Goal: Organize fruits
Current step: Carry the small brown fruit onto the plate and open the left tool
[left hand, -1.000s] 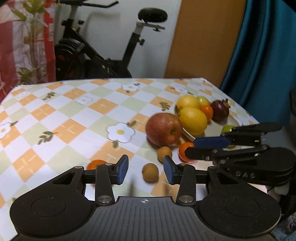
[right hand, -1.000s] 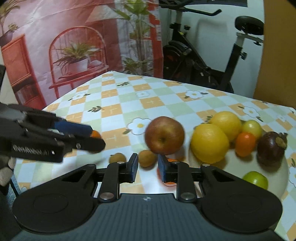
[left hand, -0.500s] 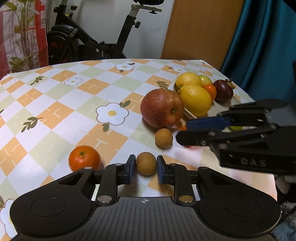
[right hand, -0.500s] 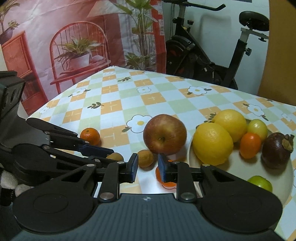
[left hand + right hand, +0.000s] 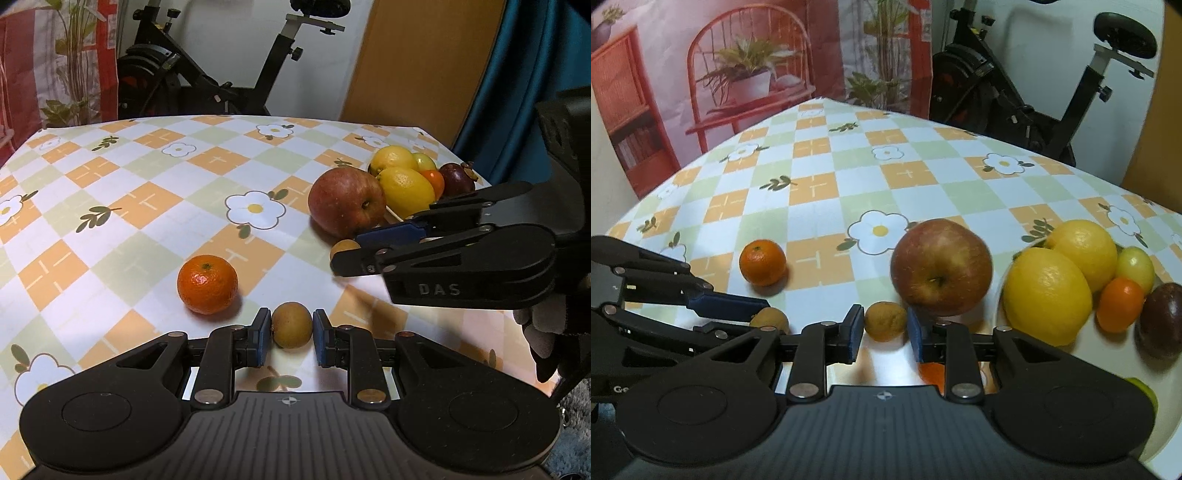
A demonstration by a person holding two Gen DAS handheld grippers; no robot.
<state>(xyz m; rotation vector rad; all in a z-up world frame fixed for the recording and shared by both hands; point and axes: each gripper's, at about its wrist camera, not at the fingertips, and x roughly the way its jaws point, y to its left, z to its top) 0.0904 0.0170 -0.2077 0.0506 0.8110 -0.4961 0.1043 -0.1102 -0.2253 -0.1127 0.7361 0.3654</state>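
Observation:
In the left wrist view my left gripper (image 5: 289, 332) is shut on a small brown fruit (image 5: 291, 325), low over the checked tablecloth (image 5: 147, 206). Just left of it lies a mandarin (image 5: 207, 284). My right gripper (image 5: 885, 328) has a second small brown fruit (image 5: 885, 320) at its fingertips, the pads tight against its sides. From the left wrist view, the right gripper (image 5: 345, 258) comes in from the right in front of a red apple (image 5: 347, 206). Behind the apple stands a white plate (image 5: 1089, 354) with two lemons (image 5: 1047, 295) and other fruits.
On the plate also lie a small orange fruit (image 5: 1120, 304), a green-yellow one (image 5: 1136, 265) and a dark mangosteen (image 5: 1161, 319). Another orange fruit (image 5: 932, 371) shows under my right gripper's finger. An exercise bike (image 5: 207, 74) stands beyond the table's far edge.
The left jaws closed on the small brown fruit and the gripper sank a little. The right gripper slid forward, and the second brown fruit now sits between its pads.

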